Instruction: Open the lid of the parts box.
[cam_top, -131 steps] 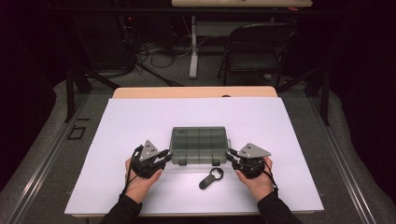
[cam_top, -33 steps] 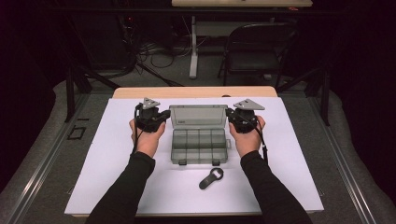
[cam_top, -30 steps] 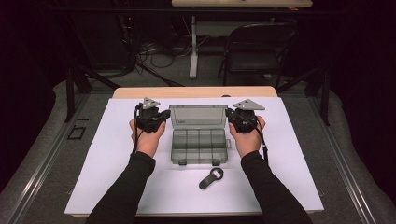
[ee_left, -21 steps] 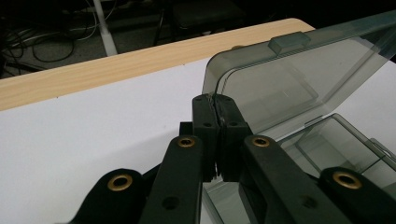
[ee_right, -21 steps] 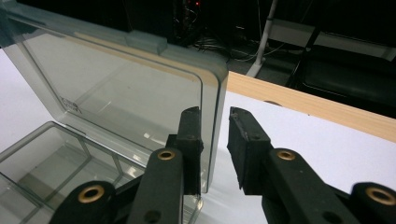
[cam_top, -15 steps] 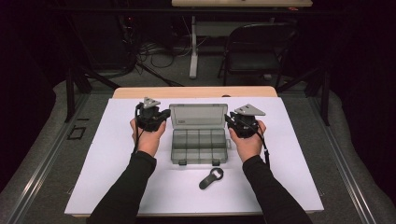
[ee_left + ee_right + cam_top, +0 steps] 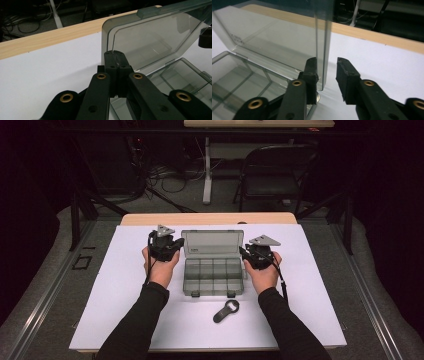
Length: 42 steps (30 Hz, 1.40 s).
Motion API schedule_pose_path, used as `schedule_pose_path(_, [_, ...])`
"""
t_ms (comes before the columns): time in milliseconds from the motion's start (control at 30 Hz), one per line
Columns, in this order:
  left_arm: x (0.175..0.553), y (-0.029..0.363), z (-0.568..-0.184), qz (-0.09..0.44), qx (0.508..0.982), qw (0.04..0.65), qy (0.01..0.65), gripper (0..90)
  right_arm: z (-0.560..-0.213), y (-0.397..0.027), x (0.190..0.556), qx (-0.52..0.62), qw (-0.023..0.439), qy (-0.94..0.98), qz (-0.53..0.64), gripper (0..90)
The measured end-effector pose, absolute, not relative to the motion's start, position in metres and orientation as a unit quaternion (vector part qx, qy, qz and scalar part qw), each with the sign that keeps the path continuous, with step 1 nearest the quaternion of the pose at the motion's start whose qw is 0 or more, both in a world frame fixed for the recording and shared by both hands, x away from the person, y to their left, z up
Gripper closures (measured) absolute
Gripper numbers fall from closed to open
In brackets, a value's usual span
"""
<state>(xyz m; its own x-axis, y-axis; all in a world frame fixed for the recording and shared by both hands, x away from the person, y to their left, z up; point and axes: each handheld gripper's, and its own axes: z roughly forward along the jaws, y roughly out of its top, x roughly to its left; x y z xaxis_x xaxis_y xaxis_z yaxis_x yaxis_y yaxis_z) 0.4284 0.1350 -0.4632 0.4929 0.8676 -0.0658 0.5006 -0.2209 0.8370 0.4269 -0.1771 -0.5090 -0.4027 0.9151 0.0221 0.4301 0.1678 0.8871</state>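
Note:
A smoky clear compartment box (image 7: 214,276) lies mid-table with its lid (image 7: 212,243) standing up at the back. My left gripper (image 7: 175,245) is at the lid's left edge. In the left gripper view its jaws (image 7: 115,53) are shut on the edge of the lid (image 7: 150,37). My right gripper (image 7: 245,254) is at the lid's right edge. In the right gripper view it (image 7: 327,67) is open, and the lid's (image 7: 274,37) edge stands between the jaws against the left one. The compartments (image 7: 237,75) look empty.
A black bottle opener (image 7: 226,311) lies on the white mat (image 7: 125,310) in front of the box. The table's wooden far edge (image 7: 210,218) runs just behind the lid. A chair (image 7: 275,175) and cables are on the floor beyond.
The box, closed 4.4 s ago, now has its lid up, with both grippers moved from its front to the lid. In the last second the right gripper drifted slightly toward the person.

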Motion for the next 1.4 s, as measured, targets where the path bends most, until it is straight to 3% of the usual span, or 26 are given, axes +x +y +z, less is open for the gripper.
schedule_pose_path(167, [0.429, 0.135, -0.463, 0.215, 0.749, 0.429, 0.456, 90.0, -0.518, -0.176, 0.433, 0.483, 0.256, 0.713, 0.439, 71.6])
schedule_pose_path(700, [0.43, 0.138, -0.464, 0.217, 0.752, 0.424, 0.456, 90.0, -0.525, -0.169, 0.436, 0.49, 0.274, 0.708, 0.428, 85.3])
schedule_pose_path(933, [0.43, 0.138, -0.468, 0.214, 0.754, 0.42, 0.457, 89.5, -0.526, -0.167, 0.436, 0.483, 0.288, 0.712, 0.42, 86.1])
schedule_pose_path(1400, [0.428, 0.142, -0.48, 0.187, 0.757, 0.414, 0.47, 66.1, -0.526, -0.169, 0.436, 0.496, 0.275, 0.704, 0.427, 86.8])
